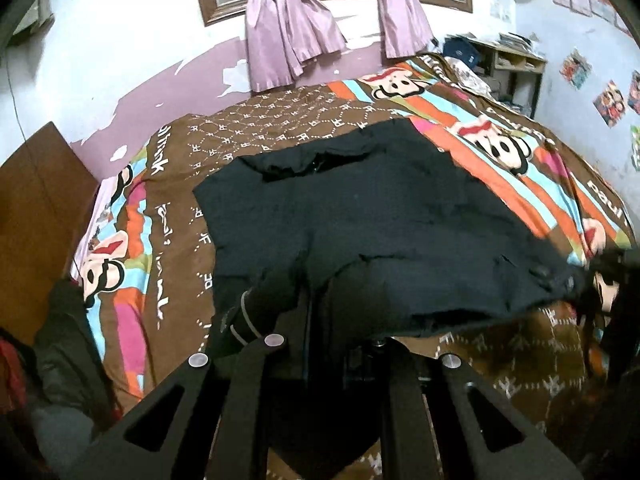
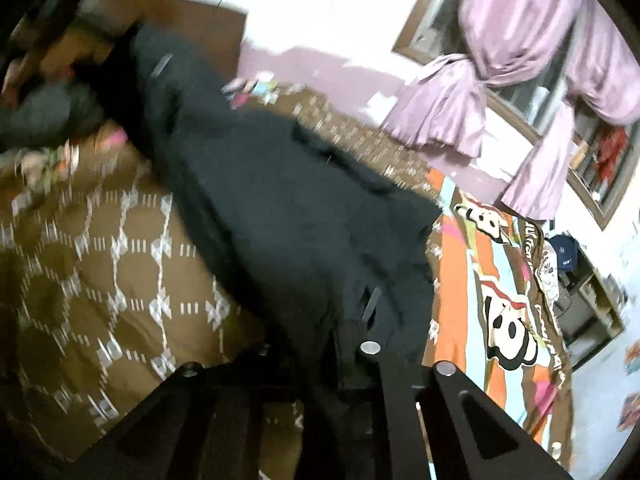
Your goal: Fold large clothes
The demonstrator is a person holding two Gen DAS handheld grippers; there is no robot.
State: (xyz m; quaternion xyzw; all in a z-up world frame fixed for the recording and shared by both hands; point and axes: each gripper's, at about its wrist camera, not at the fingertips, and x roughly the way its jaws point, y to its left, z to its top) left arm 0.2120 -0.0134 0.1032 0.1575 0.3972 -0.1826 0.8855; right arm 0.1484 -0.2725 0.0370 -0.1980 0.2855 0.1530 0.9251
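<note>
A large black garment [image 1: 380, 208] lies spread on the bed, its near edge lifted off the cover. My left gripper [image 1: 316, 320] is shut on that near edge, and the cloth drapes over its fingers. At the right edge of the left wrist view the garment's near right corner is pulled up to my right gripper [image 1: 600, 276]. The right wrist view is blurred: the black garment [image 2: 280, 200] runs from the far left down to my right gripper [image 2: 356, 320], which is shut with dark cloth bunched at its fingers. The fingertips themselves are hidden by cloth.
The bed cover [image 1: 180, 168] is brown with white patterns and striped cartoon panels. Pink curtains [image 1: 288, 36] hang at a window behind the bed. A wooden board [image 1: 36, 216] stands at the left, a shelf unit [image 1: 516, 68] at the far right.
</note>
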